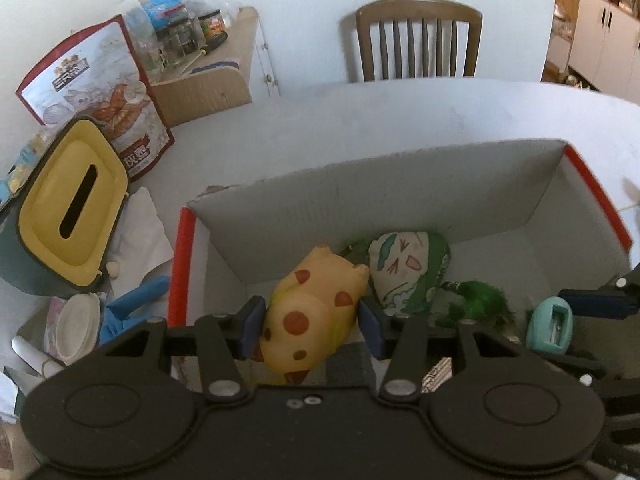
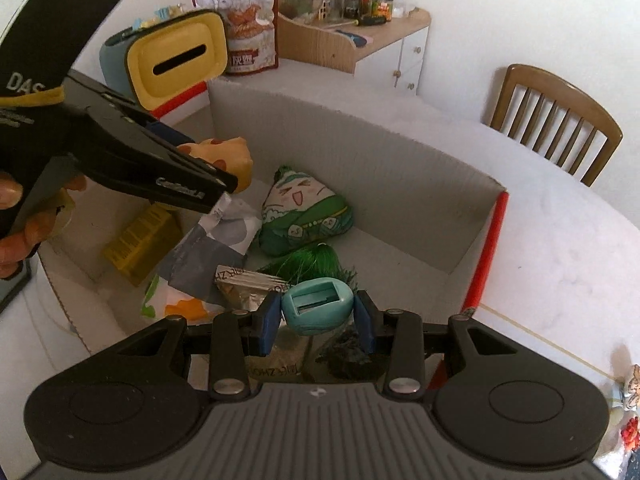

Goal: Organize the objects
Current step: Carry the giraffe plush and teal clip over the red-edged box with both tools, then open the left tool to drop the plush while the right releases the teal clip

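Tongs, two pairs, both over an open cardboard box (image 1: 400,188) on the white counter (image 1: 400,112)

Left tongs (image 1: 311,322): blue pads clamped on either flank of a yellow squeaky toy with red-brown spots (image 1: 316,308), held above the box interior

Right tongs (image 2: 318,318): closed on a small teal pencil sharpener (image 2: 318,310), slot upward, at the near end of the box

Box contents, near to far: dark crumpled item below the right tongs, silver foil packet (image 2: 244,284), green tassel (image 2: 320,260), grey-and-white patterned wrapper (image 2: 216,240), yellow printed carton (image 2: 140,240) by the left wall, green-and-white cartoon-face plush (image 2: 304,216) towards the far wall

Hand (image 2: 20,220) on the left tool's black handle, fingers only visible

Beside the box, left side: yellow-lidded tissue box (image 1: 72,208), white tissue, blue plastic piece (image 1: 132,304), red-edged snack pouch (image 1: 96,92)

Beyond: wooden shelf unit (image 1: 216,76) holding jars and clutter; brown slatted chair (image 1: 418,40) at the counter's far edge
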A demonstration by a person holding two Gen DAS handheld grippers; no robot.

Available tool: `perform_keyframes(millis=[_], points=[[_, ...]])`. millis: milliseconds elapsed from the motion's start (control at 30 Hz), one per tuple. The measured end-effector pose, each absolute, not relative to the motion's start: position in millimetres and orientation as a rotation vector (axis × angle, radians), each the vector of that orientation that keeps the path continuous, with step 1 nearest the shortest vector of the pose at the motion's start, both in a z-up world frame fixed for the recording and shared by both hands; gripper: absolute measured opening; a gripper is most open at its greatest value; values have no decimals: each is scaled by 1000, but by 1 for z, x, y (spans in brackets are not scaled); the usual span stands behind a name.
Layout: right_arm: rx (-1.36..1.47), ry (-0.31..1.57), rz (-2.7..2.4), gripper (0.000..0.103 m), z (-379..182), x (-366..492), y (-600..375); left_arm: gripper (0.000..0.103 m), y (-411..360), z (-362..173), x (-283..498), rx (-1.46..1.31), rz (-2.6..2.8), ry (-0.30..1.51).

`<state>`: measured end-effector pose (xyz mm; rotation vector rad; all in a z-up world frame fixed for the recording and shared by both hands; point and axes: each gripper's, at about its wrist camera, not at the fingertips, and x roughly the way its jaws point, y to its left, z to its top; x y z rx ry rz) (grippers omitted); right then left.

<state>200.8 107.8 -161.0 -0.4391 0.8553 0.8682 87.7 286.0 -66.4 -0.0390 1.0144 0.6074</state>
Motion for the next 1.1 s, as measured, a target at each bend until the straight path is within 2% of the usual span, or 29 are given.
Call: perform_keyframes(millis=[700, 900, 1100], points=[[-468, 858, 879, 41, -160, 197, 110, 51, 289, -84, 105, 0, 589, 1145], [-428, 860, 888, 49, -151, 194, 102, 64, 284, -81, 102, 9, 610, 1123], [-384, 857, 886, 51, -139, 188, 90, 68, 276, -74, 98, 4, 608, 1092]])
